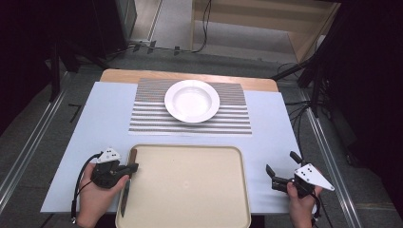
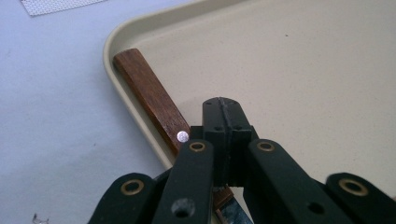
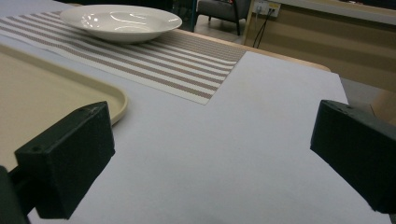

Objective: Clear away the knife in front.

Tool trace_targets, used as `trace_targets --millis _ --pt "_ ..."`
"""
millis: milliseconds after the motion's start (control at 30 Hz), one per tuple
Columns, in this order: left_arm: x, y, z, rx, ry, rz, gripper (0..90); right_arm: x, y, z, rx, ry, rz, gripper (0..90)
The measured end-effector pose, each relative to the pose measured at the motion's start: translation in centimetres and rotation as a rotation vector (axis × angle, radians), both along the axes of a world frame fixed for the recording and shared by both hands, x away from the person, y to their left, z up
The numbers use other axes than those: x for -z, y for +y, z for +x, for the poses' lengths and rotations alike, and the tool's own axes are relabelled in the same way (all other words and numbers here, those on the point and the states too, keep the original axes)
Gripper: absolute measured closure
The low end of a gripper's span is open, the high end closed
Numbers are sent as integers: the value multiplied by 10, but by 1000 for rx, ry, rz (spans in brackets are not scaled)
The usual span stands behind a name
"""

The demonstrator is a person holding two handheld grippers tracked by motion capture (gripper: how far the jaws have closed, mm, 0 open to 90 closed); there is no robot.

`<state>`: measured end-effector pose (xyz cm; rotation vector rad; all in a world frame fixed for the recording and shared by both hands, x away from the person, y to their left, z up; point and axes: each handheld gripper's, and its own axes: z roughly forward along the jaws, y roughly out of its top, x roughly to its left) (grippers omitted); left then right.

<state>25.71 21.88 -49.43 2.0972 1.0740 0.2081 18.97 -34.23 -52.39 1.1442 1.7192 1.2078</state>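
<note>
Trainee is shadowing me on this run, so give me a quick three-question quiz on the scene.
1. True or false: the left gripper is shut on the knife.
2. Where does the knife lie?
A. on the plate
B. along the tray's left edge
C. on the mat
3. How do the right gripper's jaws stand?

Key: 1 true; 2 B; 3 wide open, with nothing between them.
</note>
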Motion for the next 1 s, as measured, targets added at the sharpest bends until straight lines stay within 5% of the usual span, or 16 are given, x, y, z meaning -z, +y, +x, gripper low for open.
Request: trace_targets --millis 167,500,633,767,1000 --pt "-1 3 -1 6 -28 -36 868 0 0 0 1 0 2 0" --pt "-13 9 -7 20 -148 -159 520 0 0 0 -1 -2 5 0" --pt "-17 13 -10 5 -195 -176 365 0 0 0 -2 0 4 0" --pt "-21 20 -11 29 -211 -238 276 0 0 0 -2 0 2 0" --pt "-24 29 -12 33 -239 -265 37 0 0 0 -2 0 2 0"
